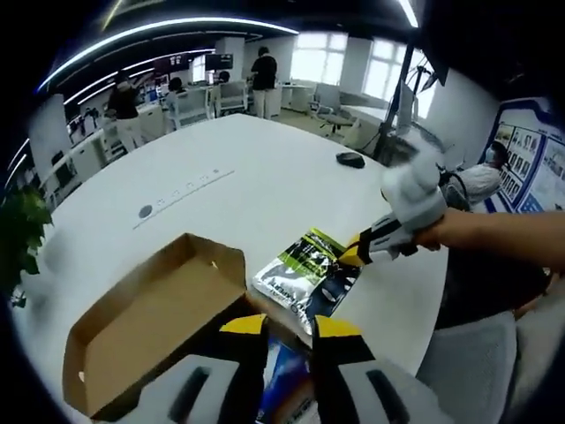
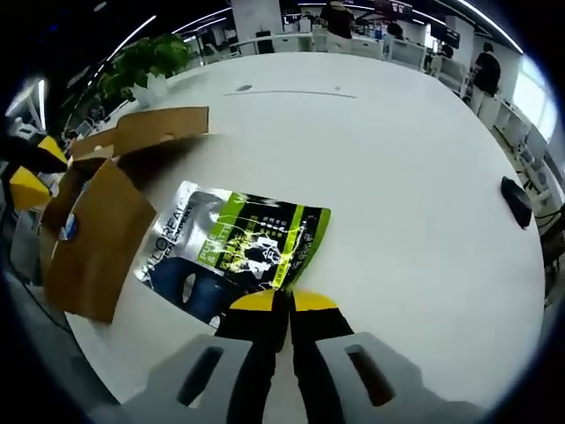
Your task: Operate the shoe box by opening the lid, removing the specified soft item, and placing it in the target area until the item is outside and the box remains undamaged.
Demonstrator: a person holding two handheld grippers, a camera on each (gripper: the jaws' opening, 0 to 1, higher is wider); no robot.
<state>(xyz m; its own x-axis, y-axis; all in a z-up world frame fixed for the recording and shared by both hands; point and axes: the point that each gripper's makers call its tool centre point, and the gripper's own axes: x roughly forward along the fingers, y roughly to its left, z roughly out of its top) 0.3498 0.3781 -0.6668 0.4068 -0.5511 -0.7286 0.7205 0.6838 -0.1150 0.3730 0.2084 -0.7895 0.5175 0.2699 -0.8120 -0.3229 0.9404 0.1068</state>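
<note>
The brown shoe box stands open at the near left of the white table, lid folded back. A green, silver and black soft pouch lies flat on the table just right of the box. My right gripper reaches in from the right, shut on the pouch's near edge. In the right gripper view the yellow-tipped jaws pinch the pouch at its lower edge, with the box to the left. My left gripper is open over the box's right wall, jaws apart.
A black mouse lies far out on the table. A potted plant stands past the box at the table's edge. The person's arm crosses on the right. People and desks fill the back of the office.
</note>
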